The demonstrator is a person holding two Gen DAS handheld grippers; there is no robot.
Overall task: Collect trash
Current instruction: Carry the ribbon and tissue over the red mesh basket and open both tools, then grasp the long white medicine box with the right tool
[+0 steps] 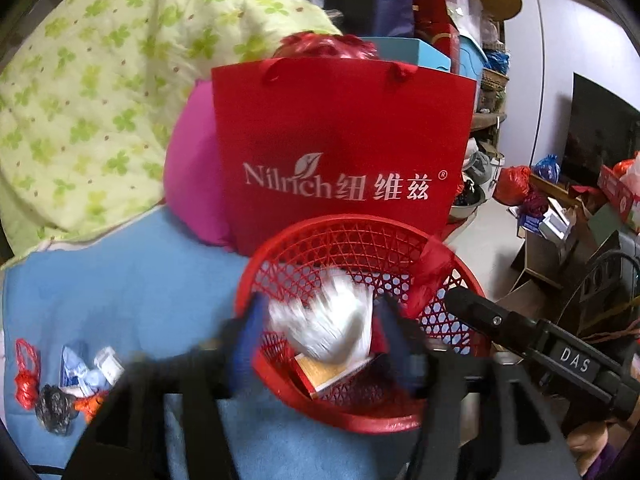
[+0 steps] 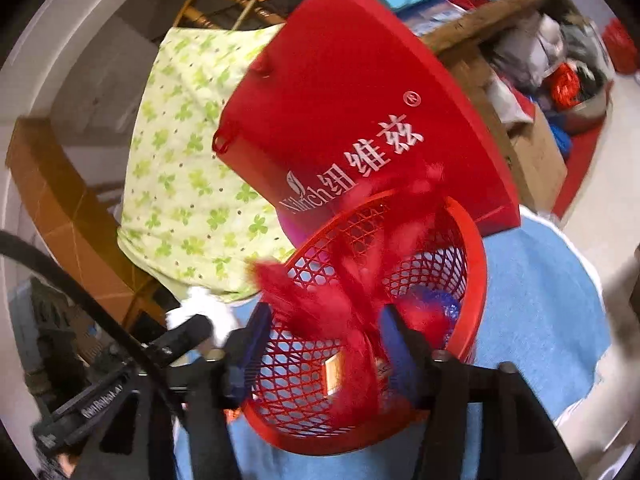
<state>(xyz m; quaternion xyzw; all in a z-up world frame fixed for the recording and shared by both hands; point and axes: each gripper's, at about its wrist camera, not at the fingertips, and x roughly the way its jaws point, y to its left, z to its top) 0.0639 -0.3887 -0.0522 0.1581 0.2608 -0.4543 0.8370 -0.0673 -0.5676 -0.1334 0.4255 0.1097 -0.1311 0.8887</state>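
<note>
Over the red basket (image 1: 360, 320), the left gripper (image 1: 320, 340) stands wide apart with a blurred white wad (image 1: 324, 328) between its fingers, touching neither that I can tell. The right gripper (image 2: 324, 344) is likewise spread, a blurred red bag (image 2: 340, 320) between its fingers over the basket (image 2: 472, 280). More scraps (image 1: 64, 380) lie on the blue cloth (image 1: 132, 288); a red Nilrich bag (image 1: 340, 152) stands behind.

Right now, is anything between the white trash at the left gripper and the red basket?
Nothing visible. The white crumpled trash sits blurred between the left gripper's fingers, directly above the red basket's open mouth.
</note>
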